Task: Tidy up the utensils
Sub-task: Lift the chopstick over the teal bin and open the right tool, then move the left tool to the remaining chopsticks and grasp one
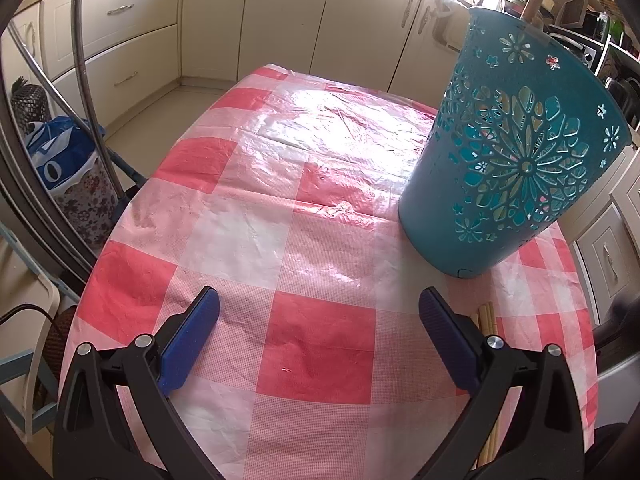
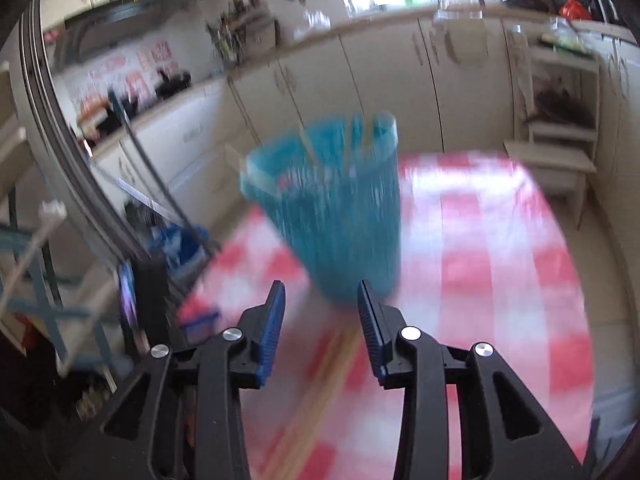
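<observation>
- On the table (image 1: 320,220), a red-and-white checked plastic cloth is spread; strong glare is seen on the cloth toward 12 o'clock in the left wrist view.
- A teal perforated holder (image 1: 516,152) is stood on the cloth at about 2 o'clock in the left wrist view. Its wall is cut with flower-shaped openings, and pale sticks are seen through them inside the holder.
- A wooden handle (image 1: 534,0) is seen projecting above the holder rim at 1 o'clock.
- The left gripper (image 1: 319,306) is held above the cloth at 6 o'clock. Its blue-padded fingers (image 1: 188,344) are spread wide apart, and nothing is held between them.
- Wooden chopsticks (image 1: 489,322) are laid on the cloth just beside the right-hand finger of the left gripper, at about 5 o'clock. They are partly hidden behind that finger; contact cannot be told.
- In the right wrist view, heavy motion blur is present. The holder (image 2: 340,216) is seen at 12 o'clock from the right gripper (image 2: 321,296), just beyond the fingertips.
- The fingers (image 2: 272,336) of the right gripper are parted by a moderate gap, and nothing is clamped between them.
- The chopsticks (image 2: 320,392) are seen as pale diagonal streaks on the cloth below the gap, running toward 7 o'clock.
- Cream kitchen cabinets (image 1: 256,20) are ranged behind the table at 12 o'clock.
</observation>
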### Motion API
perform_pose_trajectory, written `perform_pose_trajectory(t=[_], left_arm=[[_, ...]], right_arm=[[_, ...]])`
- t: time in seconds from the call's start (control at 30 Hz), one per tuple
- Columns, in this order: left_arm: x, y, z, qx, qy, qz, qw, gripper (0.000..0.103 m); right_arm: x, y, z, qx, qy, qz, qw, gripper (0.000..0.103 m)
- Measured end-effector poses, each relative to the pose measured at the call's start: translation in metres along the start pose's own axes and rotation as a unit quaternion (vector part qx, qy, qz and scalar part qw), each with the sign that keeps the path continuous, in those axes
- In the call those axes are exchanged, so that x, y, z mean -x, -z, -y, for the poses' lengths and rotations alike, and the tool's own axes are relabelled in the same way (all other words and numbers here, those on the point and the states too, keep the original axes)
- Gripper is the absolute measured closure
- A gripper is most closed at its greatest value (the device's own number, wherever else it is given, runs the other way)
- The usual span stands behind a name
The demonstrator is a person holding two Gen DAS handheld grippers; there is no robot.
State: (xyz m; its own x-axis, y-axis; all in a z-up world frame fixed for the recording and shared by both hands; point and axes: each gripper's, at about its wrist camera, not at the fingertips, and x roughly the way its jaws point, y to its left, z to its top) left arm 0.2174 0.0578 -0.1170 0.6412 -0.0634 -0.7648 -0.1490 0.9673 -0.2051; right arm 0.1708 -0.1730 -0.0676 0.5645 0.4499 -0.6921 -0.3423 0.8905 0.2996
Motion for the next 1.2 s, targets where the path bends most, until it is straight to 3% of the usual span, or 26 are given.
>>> perform_pose_trajectory(t=[0.07, 0.63, 0.87, 1.03, 1.2], left_arm=[[0.0, 0.0, 0.0, 0.0, 0.0, 0.0, 1.0, 0.008], [-0.001, 0.0, 0.001, -0.002, -0.003, -0.001, 1.0, 0.008], [-0.001, 0.0, 0.001, -0.001, -0.002, -0.001, 1.0, 0.008], [-0.001, 0.0, 0.001, -0.002, -0.003, -0.001, 1.0, 0.008], [-0.001, 0.0, 0.001, -0.002, -0.004, -0.001, 1.0, 0.008]], right_arm=[[-0.012, 0.023, 0.0, 0.002, 0.007, -0.029, 1.0, 0.076], [-0.057, 0.026, 0.001, 0.009, 0.065, -0.053, 0.996, 0.076], [-0.063, 0.03, -0.003, 0.038, 0.091, -0.071, 0.993, 0.079], [-0.059, 0.033, 0.0, 0.042, 0.091, -0.08, 0.992, 0.085], [-0.056, 0.033, -0.002, 0.078, 0.066, -0.12, 0.988, 0.089]])
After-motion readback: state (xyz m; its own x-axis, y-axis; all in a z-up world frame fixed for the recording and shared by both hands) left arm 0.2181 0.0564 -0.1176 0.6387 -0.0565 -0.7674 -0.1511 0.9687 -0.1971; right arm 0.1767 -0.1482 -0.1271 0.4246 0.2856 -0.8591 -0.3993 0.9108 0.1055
